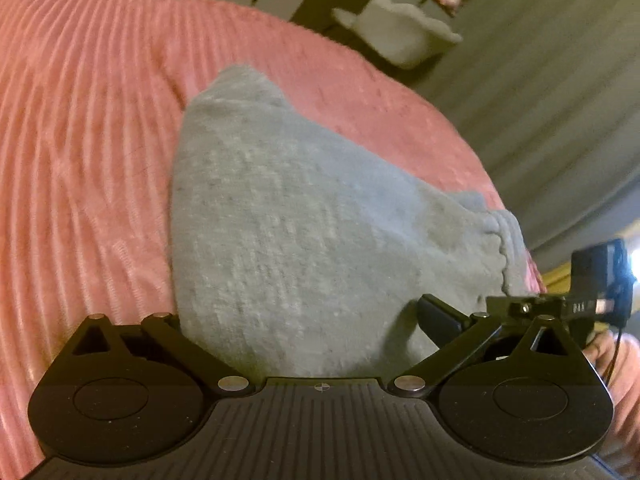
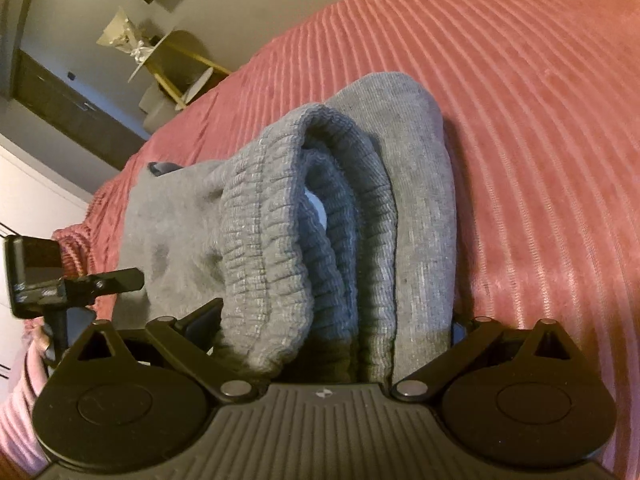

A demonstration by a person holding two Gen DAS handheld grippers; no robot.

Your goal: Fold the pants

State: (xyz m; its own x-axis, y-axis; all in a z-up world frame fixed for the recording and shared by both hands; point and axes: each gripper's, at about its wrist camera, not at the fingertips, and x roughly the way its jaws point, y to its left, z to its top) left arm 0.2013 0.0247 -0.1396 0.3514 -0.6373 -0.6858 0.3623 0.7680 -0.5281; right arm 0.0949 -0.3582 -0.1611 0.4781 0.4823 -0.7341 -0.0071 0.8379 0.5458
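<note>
Pants (image 1: 288,208) lie bunched on the pink bed (image 1: 80,128), stretching ahead of both claws. Left claw (image 1: 304,320) w/ cloth filling the gap betw. its fingers, prob. clamped on a folded edge. Right claw (image 2: 336,332) clamped on the waistband (image 2: 272,240) end, layers stacked so the fold carries together. Both held low, nearly level, side by side.

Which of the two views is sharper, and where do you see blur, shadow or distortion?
Right wrist view: sharper, the ribbing of the gray pants is crisp, with deep shadow inside their folds. Left wrist view: soft, smeared knit, the white chair blurred. Both: fisheye bends the pink bedspread ridges into arcs.
</note>
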